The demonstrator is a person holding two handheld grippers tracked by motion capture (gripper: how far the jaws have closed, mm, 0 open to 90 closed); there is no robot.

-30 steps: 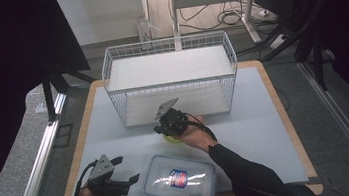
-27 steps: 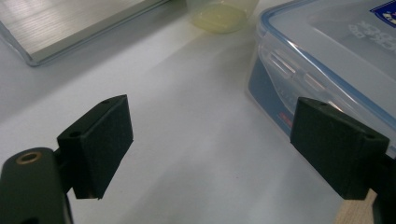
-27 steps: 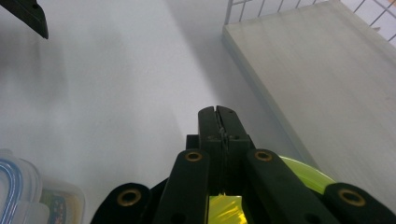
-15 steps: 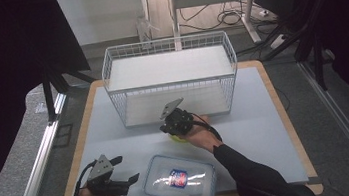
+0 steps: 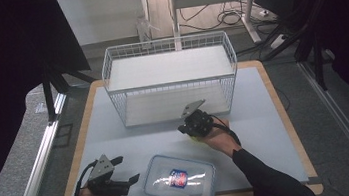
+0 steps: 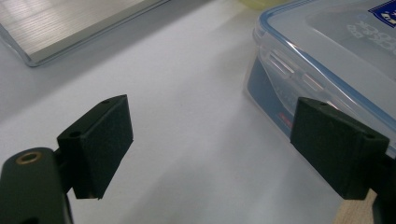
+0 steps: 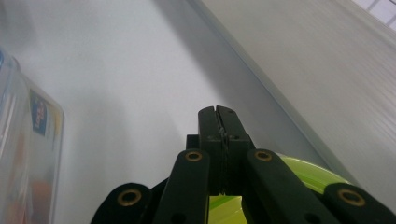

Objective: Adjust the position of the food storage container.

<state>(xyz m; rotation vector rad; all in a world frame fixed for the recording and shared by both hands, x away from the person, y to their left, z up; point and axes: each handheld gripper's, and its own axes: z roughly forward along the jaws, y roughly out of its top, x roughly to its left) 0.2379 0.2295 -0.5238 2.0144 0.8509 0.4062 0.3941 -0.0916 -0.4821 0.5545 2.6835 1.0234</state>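
Note:
A clear lidded plastic container (image 5: 180,180) with a blue and red label lies near the table's front edge. My left gripper (image 5: 129,168) rests just left of it, open, with bare table between its pads (image 6: 210,149); the container's corner (image 6: 327,56) sits behind the right pad without touching it. My right gripper (image 5: 182,128) hovers in front of the wire basket (image 5: 171,86), pointing left. Its jaws (image 7: 219,116) are pressed together, and a yellow-green disc-like thing (image 7: 303,172) sits under them. That thing (image 5: 195,137) travels with the gripper, so its thin edge appears clamped.
The white wire basket with a flat pale floor (image 7: 336,70) stands at the back middle of the grey mat (image 5: 265,117). The mat lies on a wood-edged board (image 5: 285,114). The container shows blurred at the left of the right gripper view (image 7: 23,154).
My right gripper has slid to the right along the basket's front, and the yellow-green thing went with it. The left gripper and the container have stayed put.

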